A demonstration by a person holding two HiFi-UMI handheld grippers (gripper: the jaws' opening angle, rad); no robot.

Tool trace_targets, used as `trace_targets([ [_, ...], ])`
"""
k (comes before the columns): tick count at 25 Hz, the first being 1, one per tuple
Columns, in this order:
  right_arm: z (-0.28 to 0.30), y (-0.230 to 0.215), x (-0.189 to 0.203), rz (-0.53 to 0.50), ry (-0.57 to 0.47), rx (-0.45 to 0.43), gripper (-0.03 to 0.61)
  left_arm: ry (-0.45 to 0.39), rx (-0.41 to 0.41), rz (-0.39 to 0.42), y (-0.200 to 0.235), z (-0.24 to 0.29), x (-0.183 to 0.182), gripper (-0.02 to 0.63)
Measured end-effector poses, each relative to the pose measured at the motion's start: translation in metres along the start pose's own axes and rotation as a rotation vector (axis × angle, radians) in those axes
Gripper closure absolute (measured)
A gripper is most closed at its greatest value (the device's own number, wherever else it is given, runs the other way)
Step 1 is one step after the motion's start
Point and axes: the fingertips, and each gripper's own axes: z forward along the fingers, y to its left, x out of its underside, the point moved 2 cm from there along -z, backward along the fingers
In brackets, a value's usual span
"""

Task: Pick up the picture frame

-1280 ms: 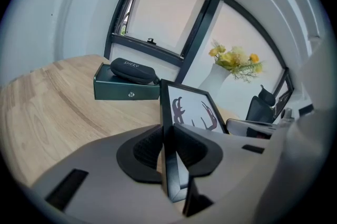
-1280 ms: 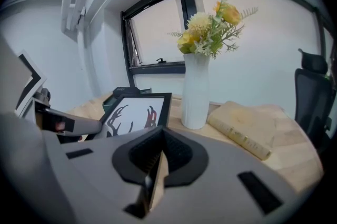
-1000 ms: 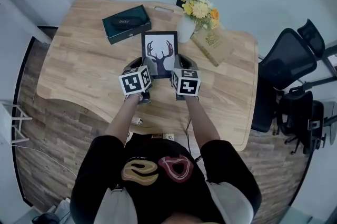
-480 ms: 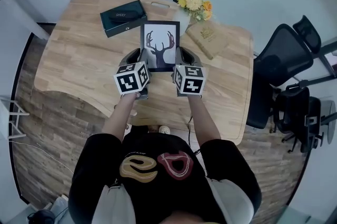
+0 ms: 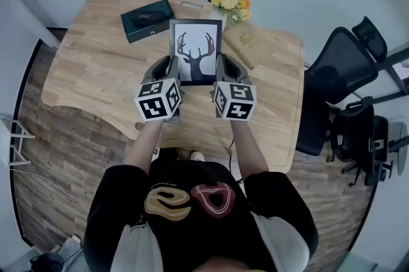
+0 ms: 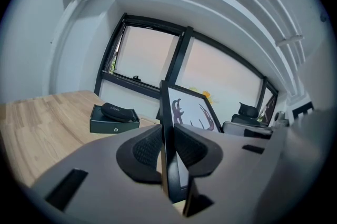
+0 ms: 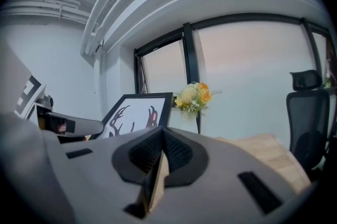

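Note:
The picture frame (image 5: 196, 50), black-edged with a dark antler print on white, is held up above the wooden table (image 5: 89, 79) between both grippers. My left gripper (image 5: 167, 68) is shut on the frame's left edge; in the left gripper view the black edge (image 6: 166, 128) stands upright between the pads (image 6: 149, 148). On the opposite side my right gripper (image 5: 222, 68) is shut on the right edge, where a thin tan strip (image 7: 159, 175) runs between its pads, with the print (image 7: 134, 112) showing beyond. Both marker cubes face the head camera.
A dark green box (image 5: 147, 19) with a black case on it lies at the table's back left. A vase of yellow flowers (image 5: 229, 0) and a tan book (image 5: 251, 42) sit at the back right. Black office chairs (image 5: 339, 73) stand to the right of the table.
Both grippers have risen together with the picture frame held between them. The frame now appears larger and further up in the head view, off the tabletop.

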Motion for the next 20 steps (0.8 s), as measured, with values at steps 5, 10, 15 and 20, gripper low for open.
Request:
trace_targets([
  [5, -0.023, 0.007, -0.013, -0.004, -0.049, -0.032, 0.569, -0.041, 0.009, 0.004, -0.009, -0.023, -0.008, 0.534],
  [10, -0.040, 0.012, -0.024, -0.008, -0.090, -0.048, 0.569, -0.095, -0.005, -0.009, -0.017, -0.041, -0.017, 0.534],
  [15, -0.060, 0.015, -0.035, 0.010, -0.138, -0.055, 0.569, -0.145, 0.005, 0.012, -0.027, -0.058, -0.024, 0.534],
  [20, -0.076, 0.020, -0.048, 0.019, -0.186, -0.074, 0.569, -0.204, 0.009, 0.026, -0.035, -0.075, -0.036, 0.534],
])
